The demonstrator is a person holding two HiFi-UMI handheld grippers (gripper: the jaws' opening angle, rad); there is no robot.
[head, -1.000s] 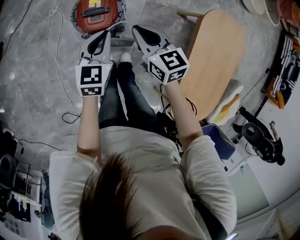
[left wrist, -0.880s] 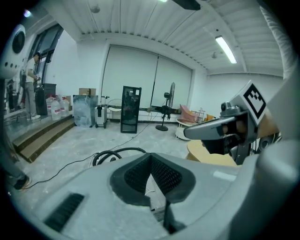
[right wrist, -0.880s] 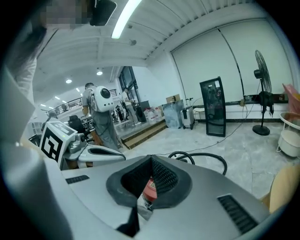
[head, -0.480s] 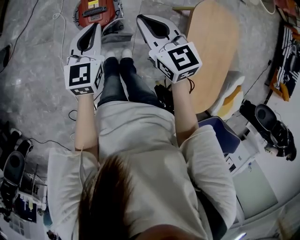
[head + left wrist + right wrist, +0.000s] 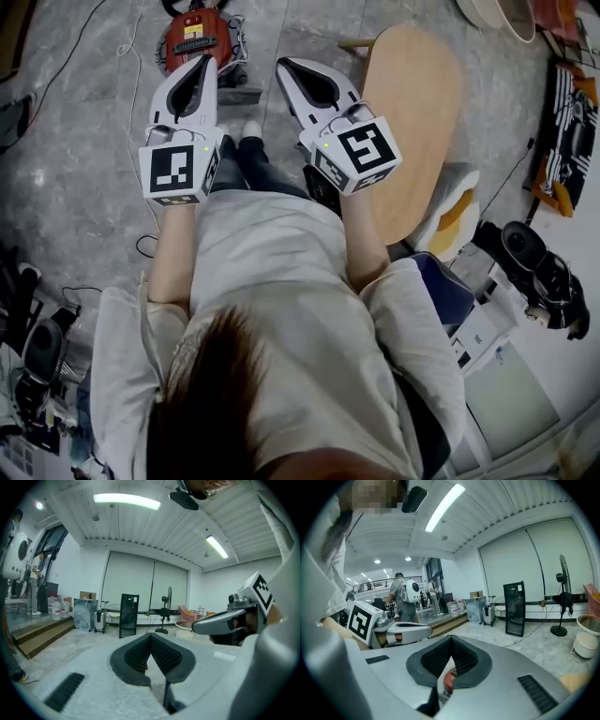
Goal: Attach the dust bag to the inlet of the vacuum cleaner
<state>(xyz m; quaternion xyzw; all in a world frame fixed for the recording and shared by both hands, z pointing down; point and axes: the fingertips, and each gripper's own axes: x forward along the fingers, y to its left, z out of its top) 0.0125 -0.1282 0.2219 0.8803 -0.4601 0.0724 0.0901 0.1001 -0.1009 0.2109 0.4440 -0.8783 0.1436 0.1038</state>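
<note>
Both claws are clenched shut with nothing in them right now. Left claw (image 5: 203, 62) and right claw (image 5: 283, 66) are held up in front of me, side by side but apart, pointing out over the floor. The red vacuum cleaner (image 5: 194, 37) sits on the floor just past the left claw's tip, and a bit of red shows through the gap under the right claw's jaws too. The dust bag I honestly can't pick out. The grey flat piece (image 5: 240, 92) just beside the vacuum might be it, but it's too small to tell. My worry from here: if I go down with the jaws shut I'll just shove the bag or knock the vacuum instead of gripping it, so they need opening first. Also the wooden table (image 5: 412, 112) is near the right claw, and a wide swing could clip it.
</note>
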